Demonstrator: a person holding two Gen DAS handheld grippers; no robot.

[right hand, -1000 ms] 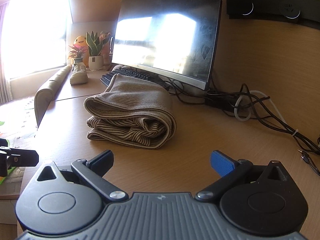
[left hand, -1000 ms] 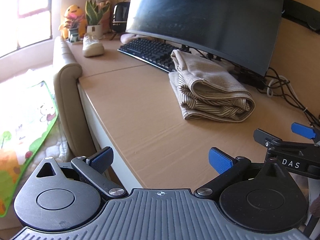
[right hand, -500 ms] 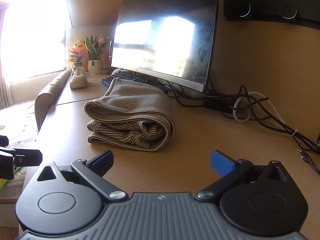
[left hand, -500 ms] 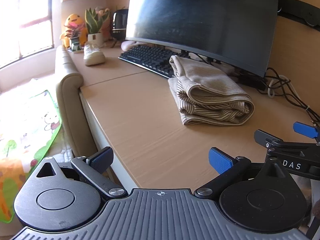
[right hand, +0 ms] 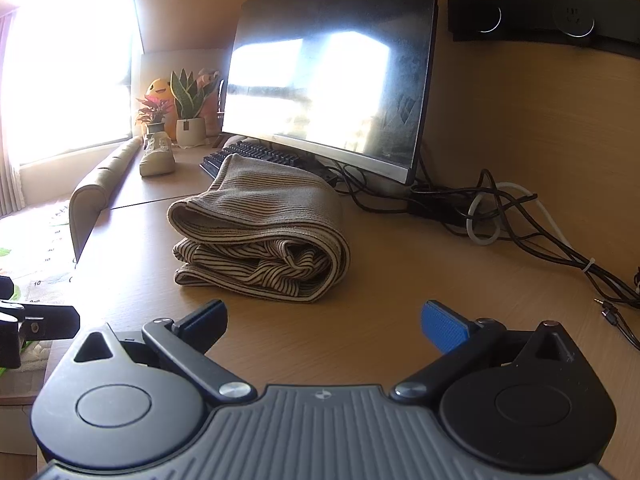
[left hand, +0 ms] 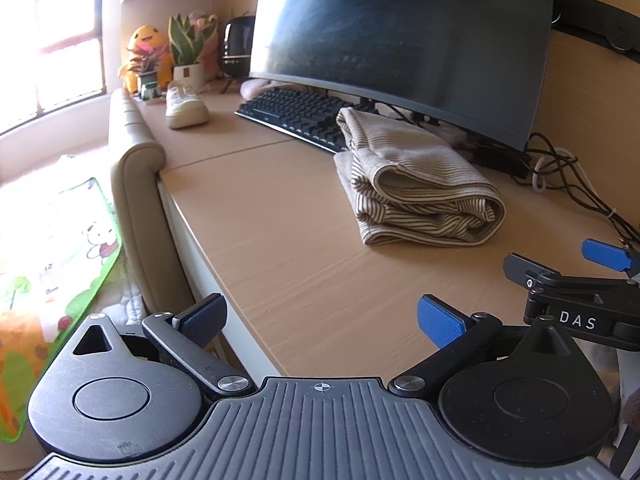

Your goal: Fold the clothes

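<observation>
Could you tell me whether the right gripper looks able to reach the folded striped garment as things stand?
Probably yes: the right gripper is open, and only bare desk lies between it and the folded striped garment; the cables lie off to the side.

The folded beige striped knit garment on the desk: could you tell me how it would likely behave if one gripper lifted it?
The folded beige striped knit garment looks soft and floppy, so its loosely stacked layers would probably sag and unfold. It seems light for its bulk. Pushed along the smooth wooden desk, it would likely bunch rather than slide.
</observation>
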